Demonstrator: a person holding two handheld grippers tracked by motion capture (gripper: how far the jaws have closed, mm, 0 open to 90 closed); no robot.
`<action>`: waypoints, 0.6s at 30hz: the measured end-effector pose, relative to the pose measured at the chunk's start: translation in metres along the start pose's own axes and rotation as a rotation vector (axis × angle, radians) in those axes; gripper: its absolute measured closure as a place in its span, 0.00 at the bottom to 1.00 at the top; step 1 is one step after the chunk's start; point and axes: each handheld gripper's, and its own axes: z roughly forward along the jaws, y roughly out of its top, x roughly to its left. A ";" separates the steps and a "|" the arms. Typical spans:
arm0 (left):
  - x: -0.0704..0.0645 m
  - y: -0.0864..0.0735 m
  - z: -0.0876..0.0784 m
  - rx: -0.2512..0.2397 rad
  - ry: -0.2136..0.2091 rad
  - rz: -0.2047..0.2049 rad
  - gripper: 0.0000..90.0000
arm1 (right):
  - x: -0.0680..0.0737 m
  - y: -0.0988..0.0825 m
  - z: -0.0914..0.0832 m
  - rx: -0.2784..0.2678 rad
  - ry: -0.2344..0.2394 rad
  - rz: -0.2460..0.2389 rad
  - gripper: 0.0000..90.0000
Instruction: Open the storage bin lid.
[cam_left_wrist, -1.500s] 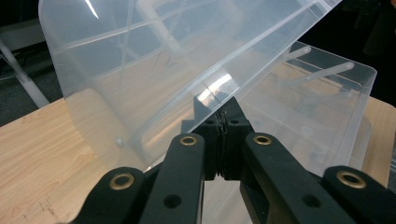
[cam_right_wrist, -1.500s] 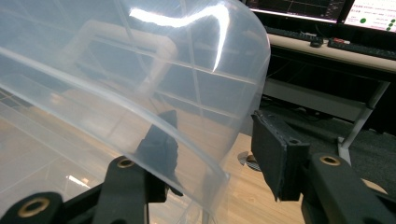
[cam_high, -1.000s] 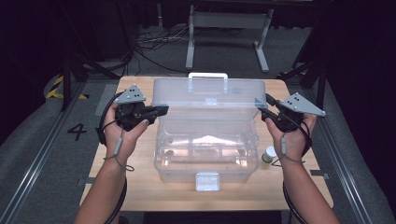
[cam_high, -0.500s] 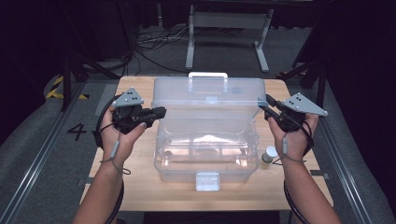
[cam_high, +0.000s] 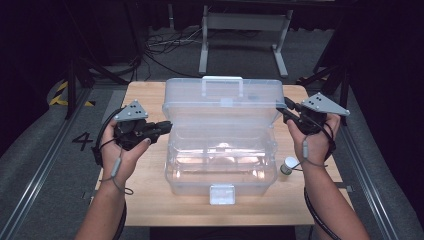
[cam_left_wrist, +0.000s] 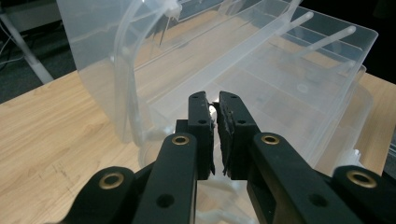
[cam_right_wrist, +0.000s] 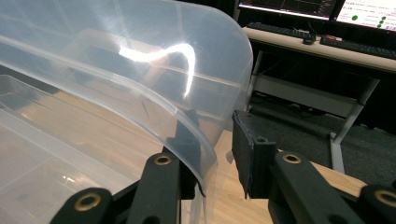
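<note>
A clear plastic box (cam_high: 220, 170) stands on the wooden table (cam_high: 145, 95), its lid (cam_high: 222, 102) raised upright at the back. My left gripper (cam_high: 167, 125) is at the box's left side. In the left gripper view its jaws (cam_left_wrist: 214, 98) are shut to a thin slit in front of the box wall (cam_left_wrist: 289, 79), and I see nothing gripped. My right gripper (cam_high: 280, 112) is at the lid's right edge. In the right gripper view the lid's curved edge (cam_right_wrist: 205, 154) lies between the jaws (cam_right_wrist: 215, 116), against one pad, with a gap to the other.
A small white-capped bottle (cam_high: 288, 165) stands on the table just right of the box, under my right wrist. The box's latch (cam_high: 222, 194) faces the front edge. A metal stand (cam_high: 242, 30) and cables lie on the floor beyond the table.
</note>
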 end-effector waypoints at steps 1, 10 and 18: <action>0.000 -0.001 -0.001 0.002 0.002 -0.001 0.93 | -0.001 0.000 0.001 -0.002 0.001 0.000 0.80; 0.002 -0.014 -0.013 0.030 0.026 -0.027 0.93 | -0.005 0.008 0.009 0.019 -0.008 -0.011 0.81; 0.000 -0.022 -0.017 0.089 0.016 -0.031 0.91 | -0.011 0.017 0.018 0.068 0.003 0.012 0.81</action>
